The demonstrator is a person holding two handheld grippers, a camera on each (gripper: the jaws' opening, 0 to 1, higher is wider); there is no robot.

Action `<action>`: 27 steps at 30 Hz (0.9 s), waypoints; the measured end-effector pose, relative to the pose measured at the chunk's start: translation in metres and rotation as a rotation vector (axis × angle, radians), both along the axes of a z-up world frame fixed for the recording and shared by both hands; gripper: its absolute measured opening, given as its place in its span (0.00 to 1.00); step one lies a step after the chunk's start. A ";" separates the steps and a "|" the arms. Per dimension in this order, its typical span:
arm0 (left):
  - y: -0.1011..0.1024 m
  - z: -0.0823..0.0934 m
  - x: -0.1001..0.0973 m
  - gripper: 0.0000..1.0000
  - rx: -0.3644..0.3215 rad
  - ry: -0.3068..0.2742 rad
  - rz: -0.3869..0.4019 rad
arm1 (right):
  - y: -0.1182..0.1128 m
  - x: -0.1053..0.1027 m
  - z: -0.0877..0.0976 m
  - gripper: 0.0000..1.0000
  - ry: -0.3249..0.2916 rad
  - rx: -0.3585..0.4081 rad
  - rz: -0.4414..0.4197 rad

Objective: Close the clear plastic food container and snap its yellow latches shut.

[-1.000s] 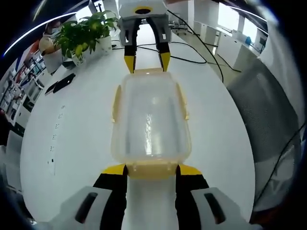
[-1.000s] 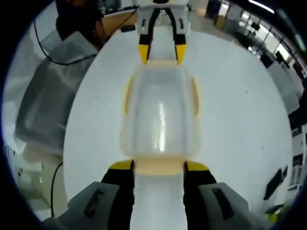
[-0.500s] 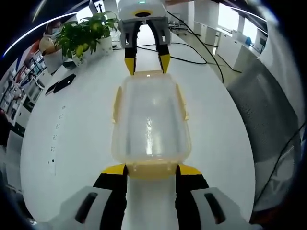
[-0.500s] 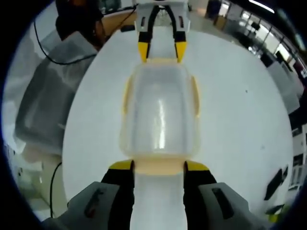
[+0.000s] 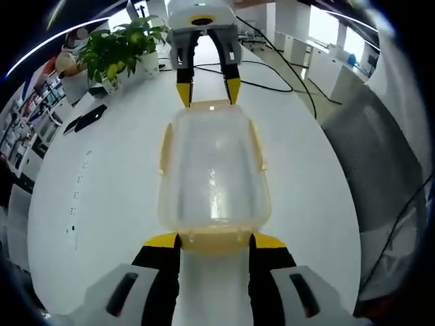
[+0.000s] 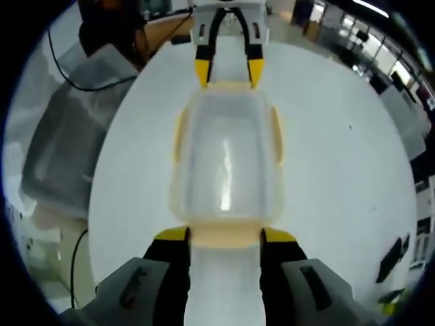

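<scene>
A round white surface (image 5: 102, 197) is seen, with a potted plant (image 5: 119, 47) and black cables (image 5: 272, 75) at its far edge; bright windows (image 5: 326, 30) are seen beyond. A grey chair (image 5: 380, 156) stands beside it.

A white worktop (image 5: 109, 176) carries the clear container (image 5: 212, 170) at its middle, a potted plant (image 5: 119, 47), black cables (image 5: 272, 75) at the far end, and dark flat devices (image 5: 88, 117) far left.

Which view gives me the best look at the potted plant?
The left gripper view: the potted plant stands at the table's far edge, leaves and white pot plainly visible, beyond the food container. The right gripper view faces the opposite way, toward a draped chair.
</scene>
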State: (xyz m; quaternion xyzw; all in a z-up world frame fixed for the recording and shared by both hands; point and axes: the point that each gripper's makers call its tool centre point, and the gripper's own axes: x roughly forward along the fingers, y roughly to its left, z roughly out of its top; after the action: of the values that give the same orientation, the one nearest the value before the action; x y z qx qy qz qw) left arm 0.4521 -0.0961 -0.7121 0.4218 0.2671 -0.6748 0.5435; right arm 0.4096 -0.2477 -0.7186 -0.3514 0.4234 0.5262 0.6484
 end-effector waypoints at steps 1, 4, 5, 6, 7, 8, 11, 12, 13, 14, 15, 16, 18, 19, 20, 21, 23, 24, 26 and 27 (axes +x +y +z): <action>0.000 0.000 0.000 0.34 0.001 -0.003 -0.002 | 0.000 0.000 0.000 0.36 0.000 0.000 0.000; 0.000 0.000 0.000 0.34 -0.002 0.002 0.001 | 0.000 0.000 0.000 0.36 0.002 0.001 0.000; 0.000 -0.001 0.000 0.34 -0.003 0.005 0.002 | 0.000 0.000 0.000 0.36 0.004 0.003 -0.002; 0.000 -0.002 0.000 0.34 -0.006 0.012 0.005 | 0.000 0.000 0.000 0.36 0.003 0.002 -0.001; 0.000 -0.002 0.000 0.34 -0.005 0.014 0.005 | 0.000 0.000 -0.001 0.36 0.004 0.001 0.000; 0.000 -0.004 0.000 0.34 -0.003 0.010 0.002 | 0.000 0.000 -0.001 0.36 0.004 -0.002 0.001; 0.000 -0.005 0.000 0.34 0.000 0.003 -0.002 | 0.000 0.000 -0.001 0.37 0.003 0.001 0.001; 0.000 -0.005 0.000 0.34 -0.001 0.003 -0.002 | 0.000 0.000 -0.001 0.37 0.002 0.003 0.001; 0.000 -0.005 0.000 0.34 -0.002 0.003 -0.002 | 0.000 0.000 -0.001 0.37 0.003 0.003 0.001; 0.001 -0.005 0.000 0.34 -0.003 0.003 -0.003 | 0.000 0.000 -0.001 0.37 0.003 0.004 0.001; 0.001 -0.005 0.000 0.34 -0.004 0.003 -0.003 | 0.001 0.000 -0.001 0.37 0.004 0.003 0.001; 0.001 -0.005 0.000 0.34 -0.004 0.002 -0.003 | 0.001 0.000 -0.002 0.37 0.005 0.002 0.002; 0.001 -0.005 0.000 0.34 -0.005 0.000 -0.003 | 0.001 0.000 -0.002 0.37 0.004 0.000 0.007; 0.001 -0.005 0.000 0.34 -0.005 -0.002 -0.004 | 0.001 0.000 -0.002 0.37 0.005 0.000 0.008; 0.001 -0.005 0.000 0.34 -0.006 -0.002 -0.004 | 0.001 0.000 -0.002 0.37 0.004 0.001 0.010; 0.001 -0.005 0.000 0.34 -0.007 -0.003 -0.004 | 0.000 0.000 -0.002 0.38 0.007 0.001 0.011; 0.001 -0.005 0.000 0.34 -0.008 -0.006 -0.005 | 0.000 -0.001 -0.004 0.38 0.004 -0.001 0.020; 0.001 -0.005 0.000 0.34 -0.010 -0.009 -0.006 | 0.000 -0.001 -0.004 0.38 0.006 -0.003 0.021; 0.000 -0.004 0.000 0.34 -0.012 -0.014 -0.009 | 0.000 -0.002 -0.005 0.38 0.007 -0.005 0.022; 0.000 -0.004 0.000 0.35 -0.014 -0.016 -0.010 | -0.001 -0.002 -0.006 0.38 0.007 -0.009 0.026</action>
State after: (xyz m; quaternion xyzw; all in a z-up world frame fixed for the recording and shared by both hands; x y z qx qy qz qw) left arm 0.4522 -0.0959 -0.7163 0.4248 0.2560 -0.6759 0.5452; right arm 0.4072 -0.2485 -0.7247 -0.3578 0.4235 0.5341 0.6383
